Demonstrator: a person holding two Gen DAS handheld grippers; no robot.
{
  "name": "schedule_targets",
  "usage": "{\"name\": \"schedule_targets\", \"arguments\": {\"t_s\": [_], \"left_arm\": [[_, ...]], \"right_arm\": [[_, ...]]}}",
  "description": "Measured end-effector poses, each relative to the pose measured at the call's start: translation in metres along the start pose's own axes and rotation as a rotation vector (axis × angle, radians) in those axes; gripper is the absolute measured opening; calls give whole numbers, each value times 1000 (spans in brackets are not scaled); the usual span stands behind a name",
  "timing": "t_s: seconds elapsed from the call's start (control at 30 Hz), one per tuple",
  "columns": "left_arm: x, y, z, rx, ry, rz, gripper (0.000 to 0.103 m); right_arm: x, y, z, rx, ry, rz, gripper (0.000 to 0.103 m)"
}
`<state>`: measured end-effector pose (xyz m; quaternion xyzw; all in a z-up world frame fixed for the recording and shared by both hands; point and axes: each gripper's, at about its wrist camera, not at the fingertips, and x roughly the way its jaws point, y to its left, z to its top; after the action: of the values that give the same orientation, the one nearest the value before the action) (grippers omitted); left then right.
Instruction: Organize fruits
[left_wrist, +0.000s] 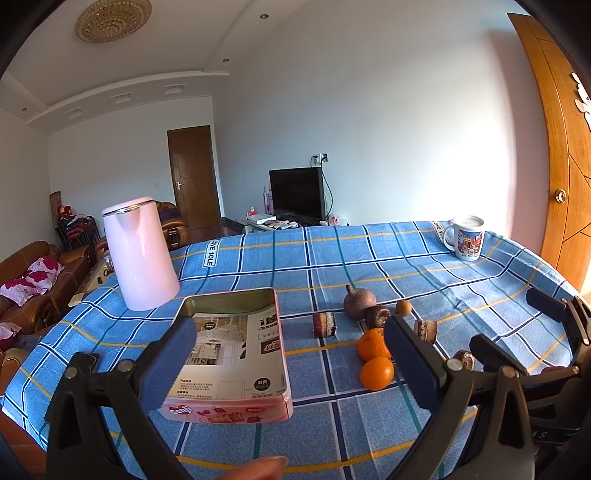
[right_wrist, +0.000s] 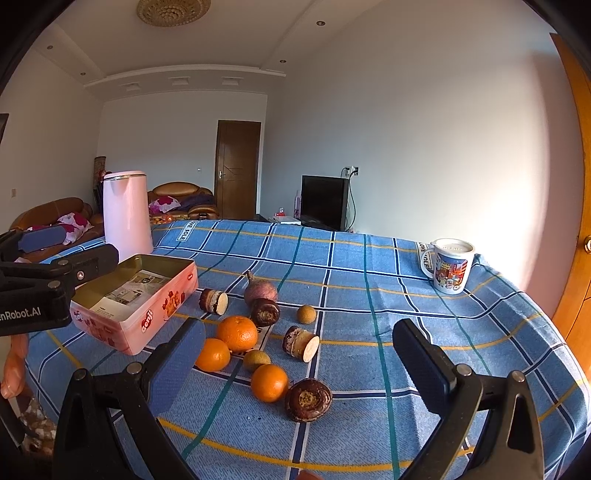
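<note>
Both grippers are hovering with jaws spread, pinching nothing: the left gripper (left_wrist: 290, 349) over the pink tin (left_wrist: 236, 354), the right gripper (right_wrist: 299, 354) over the oranges (right_wrist: 237, 333) lying loose on the tabletop (right_wrist: 369, 280).

The blue checked cloth (right_wrist: 369, 295) carries white strips printed "LOVE SOLE", partly cut off. The pink tin (right_wrist: 147, 310) shows a red "Cenji" logo on its side. The left hand-held gripper (right_wrist: 55, 254) bears the partly cropped lettering "enRobot.AI".
</note>
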<state>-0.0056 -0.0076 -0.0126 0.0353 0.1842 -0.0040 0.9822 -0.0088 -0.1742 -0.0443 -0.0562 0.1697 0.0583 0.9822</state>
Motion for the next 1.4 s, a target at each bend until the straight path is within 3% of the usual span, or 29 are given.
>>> {"name": "schedule_targets", "arguments": {"t_s": [0.47,0.73,0.83,1.0,1.13,1.23,1.3,1.37,1.4], "left_arm": [[10,-4,-6,1,32,-14,103],[39,-24,-43,56,136,-48,103],[49,-32,-51,61,171,-80,103],[58,-36,-55,67,196,-102,103],[62,-42,-53,73,203,-127,102],[62,-50,-52,96,207,-143,96],[65,-57,-52,126,210,-144,94],[72,-62,-52,138,233,-155,86],[77,-63,-52,134,252,-164,84]], "right_arm": [[4,-7,-9,11,17,5,102],[17,-26,-40,-1,105,-25,100],[29,-33,-48,23,167,11,84],[44,-33,-51,29,229,47,71],[53,-31,-51,31,262,75,69],[61,-31,-50,36,296,98,67],[64,-31,-51,38,304,116,60],[65,-31,-53,43,312,140,39],[65,-30,-54,40,308,146,39]]}}
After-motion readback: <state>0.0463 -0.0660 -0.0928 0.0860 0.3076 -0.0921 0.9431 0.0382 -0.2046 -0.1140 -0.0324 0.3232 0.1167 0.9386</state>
